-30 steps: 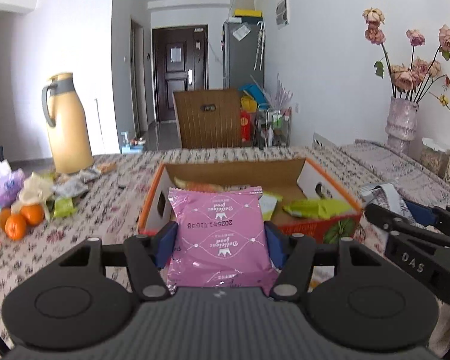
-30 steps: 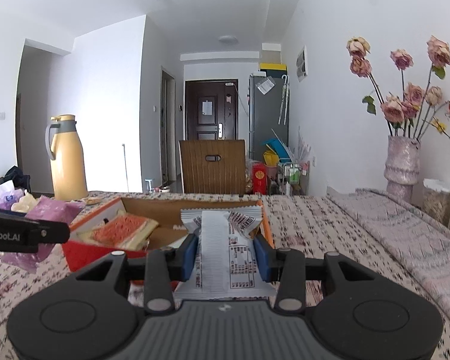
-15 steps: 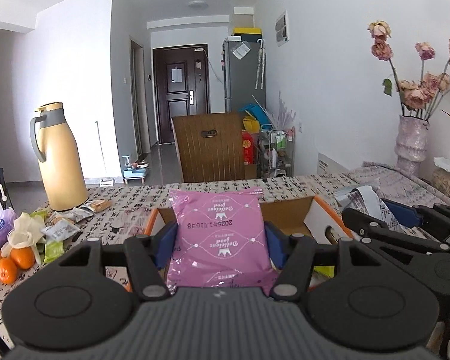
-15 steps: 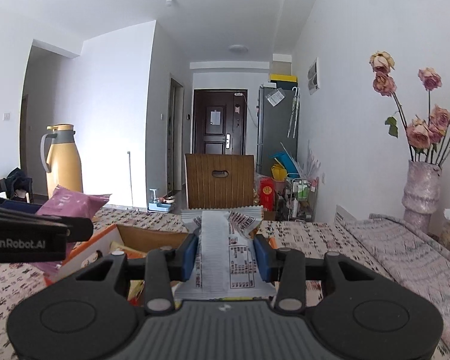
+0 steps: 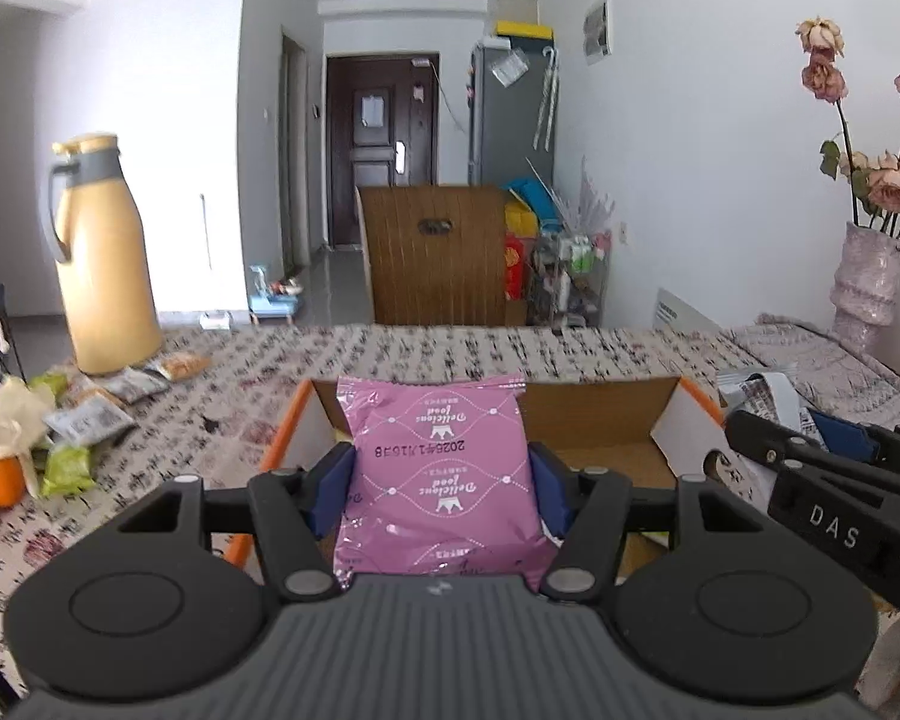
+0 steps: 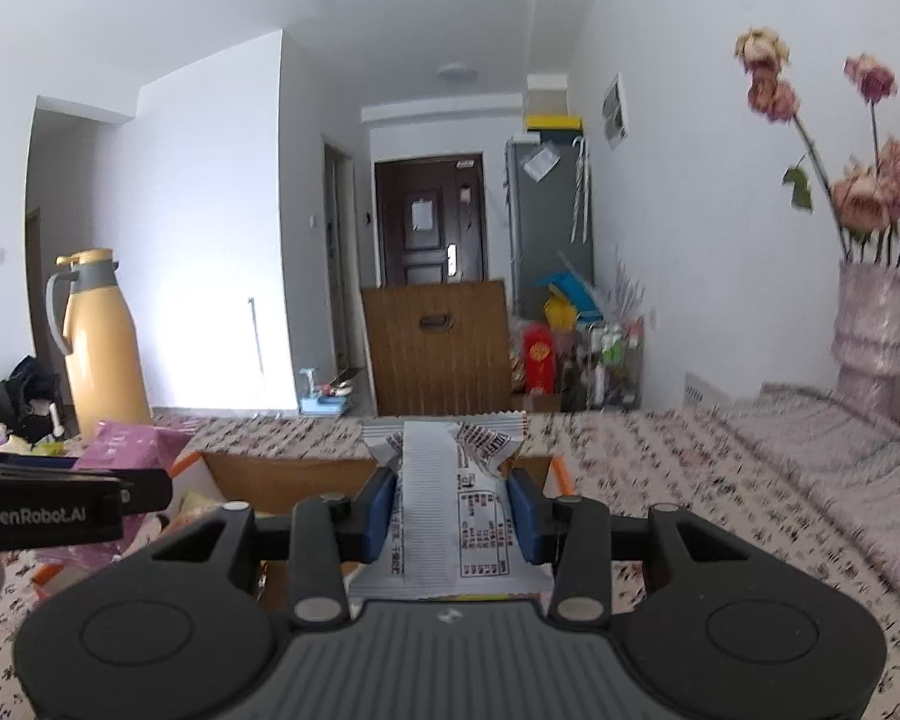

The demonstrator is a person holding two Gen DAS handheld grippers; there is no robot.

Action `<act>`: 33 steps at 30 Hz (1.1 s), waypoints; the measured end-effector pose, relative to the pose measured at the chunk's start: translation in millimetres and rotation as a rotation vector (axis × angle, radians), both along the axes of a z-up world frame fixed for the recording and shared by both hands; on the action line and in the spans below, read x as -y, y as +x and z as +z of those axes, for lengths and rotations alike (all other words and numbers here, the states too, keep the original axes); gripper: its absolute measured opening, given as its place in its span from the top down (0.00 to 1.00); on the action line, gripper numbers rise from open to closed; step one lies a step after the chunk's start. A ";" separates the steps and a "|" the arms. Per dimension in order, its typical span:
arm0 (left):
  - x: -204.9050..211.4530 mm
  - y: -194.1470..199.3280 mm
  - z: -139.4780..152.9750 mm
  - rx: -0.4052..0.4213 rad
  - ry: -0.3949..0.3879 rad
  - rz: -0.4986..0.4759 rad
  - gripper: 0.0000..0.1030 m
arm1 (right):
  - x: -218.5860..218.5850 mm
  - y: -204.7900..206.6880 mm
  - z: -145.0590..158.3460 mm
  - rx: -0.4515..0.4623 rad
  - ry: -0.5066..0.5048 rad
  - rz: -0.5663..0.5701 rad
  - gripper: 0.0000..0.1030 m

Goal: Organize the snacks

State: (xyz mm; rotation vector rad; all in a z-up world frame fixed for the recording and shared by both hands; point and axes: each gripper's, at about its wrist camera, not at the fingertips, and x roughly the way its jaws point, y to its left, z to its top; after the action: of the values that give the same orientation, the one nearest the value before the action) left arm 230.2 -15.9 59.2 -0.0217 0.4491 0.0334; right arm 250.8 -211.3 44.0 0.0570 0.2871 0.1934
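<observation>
Over the box: we hold the pink snack packet (image 5: 444,474) just above the near edge of the open cardboard box (image 5: 600,420), and the grey-and-white snack bar (image 6: 450,516) over its right-hand end.
Left hand-held gripper (image 5: 444,480): clamped on the pink snack packet, blue pads pressing both sides; the packet stands upright, print upside down to the camera.
Right hand-held gripper (image 6: 450,510): clamped on the grey-and-white snack bar, wrapper end poking up beyond the pads.
Box: sits on the patterned bench (image 5: 240,420); interior mostly hidden behind the packet, and we see some wrappers inside in the right wrist view.
Step in hand: we judge this the carry-to-box stage, both snacks held and neither yet set down.
Next move calls for: lowering each snack inside the walls, then parting the pads; we should keep the two grippers from crowding each other, as they sit just beside one another.
Left to sort: loose packets (image 5: 90,414) beside the yellow thermos (image 5: 105,258), well apart from the box.
Change from a second ago: both grips unchanged; the views have shifted, the box interior now less exposed in both cameras, the room beyond sitting higher.
</observation>
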 end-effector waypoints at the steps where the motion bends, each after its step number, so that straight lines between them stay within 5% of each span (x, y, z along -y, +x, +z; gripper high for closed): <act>1: -2.2 2.0 -2.1 -0.010 -0.009 -0.005 0.40 | -0.9 1.4 -2.3 -0.009 -0.004 0.003 0.61; 21: -2.1 4.7 -11.9 -0.008 -0.006 0.021 0.37 | -3.7 6.6 -15.9 -0.057 -0.024 0.001 0.59; 26: -4.8 1.5 -10.1 0.018 -0.013 0.056 0.00 | -1.0 4.2 -14.4 -0.036 -0.010 -0.022 0.02; 33: -7.7 0.0 -7.6 0.026 -0.028 0.076 0.00 | 5.3 5.1 -15.5 -0.052 0.016 -0.046 0.00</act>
State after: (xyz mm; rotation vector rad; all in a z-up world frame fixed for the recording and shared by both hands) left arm 230.2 -8.1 51.7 -0.0668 0.4223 0.1015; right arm 255.9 -216.5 28.5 0.0843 0.3357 0.1484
